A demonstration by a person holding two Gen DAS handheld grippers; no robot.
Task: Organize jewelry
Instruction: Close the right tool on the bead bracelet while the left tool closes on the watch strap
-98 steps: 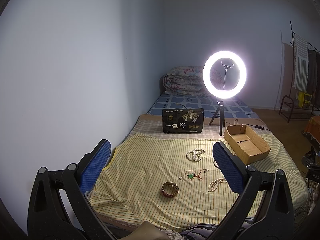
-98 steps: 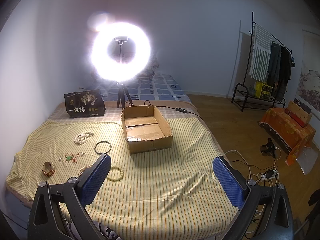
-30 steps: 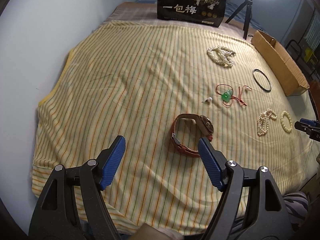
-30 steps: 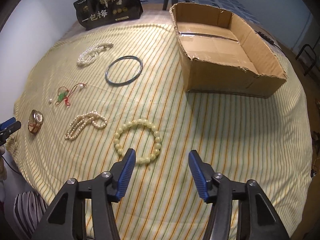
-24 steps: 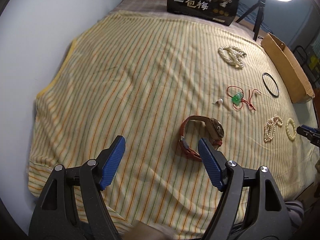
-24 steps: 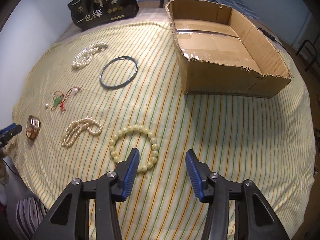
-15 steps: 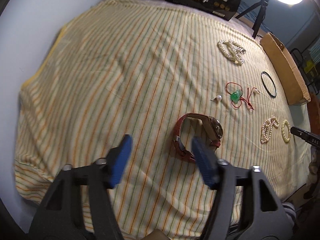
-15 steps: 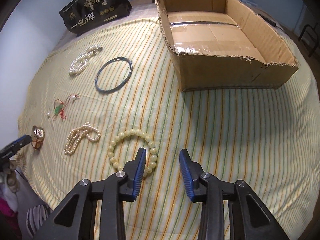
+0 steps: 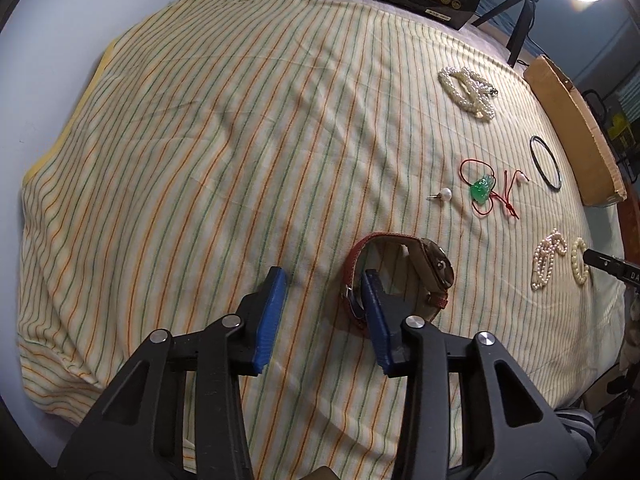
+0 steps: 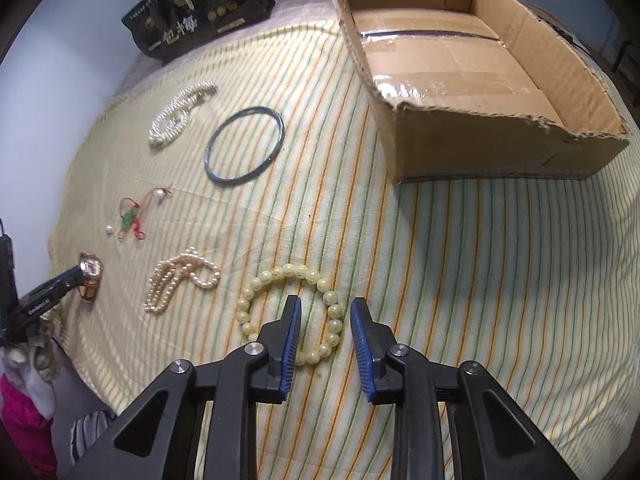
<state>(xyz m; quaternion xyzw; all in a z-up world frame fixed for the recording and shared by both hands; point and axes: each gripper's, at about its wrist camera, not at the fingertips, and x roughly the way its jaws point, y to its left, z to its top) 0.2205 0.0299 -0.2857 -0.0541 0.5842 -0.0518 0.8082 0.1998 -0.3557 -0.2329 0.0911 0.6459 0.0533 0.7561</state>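
A red-strapped watch (image 9: 404,272) lies on the striped sheet. My left gripper (image 9: 323,296) is open, its right finger (image 9: 374,320) over the strap's near left side, its left finger beside it on bare sheet. A pale green bead bracelet (image 10: 292,308) lies under my right gripper (image 10: 325,318), which is open and narrow, its jaws either side of the bracelet's right arc. The watch also shows in the right wrist view (image 10: 90,278). An open cardboard box (image 10: 472,68) stands at the back right.
Two pearl strands (image 10: 180,280) (image 10: 180,114), a dark bangle (image 10: 245,148), a green pendant on red cord (image 9: 486,190) and a pearl stud (image 9: 444,195) lie on the sheet. A black printed bag (image 10: 196,8) and a ring light tripod (image 9: 524,12) stand behind.
Both grippers have come down close to the sheet and narrowed their jaws, the left at the watch strap, the right at the bead bracelet.
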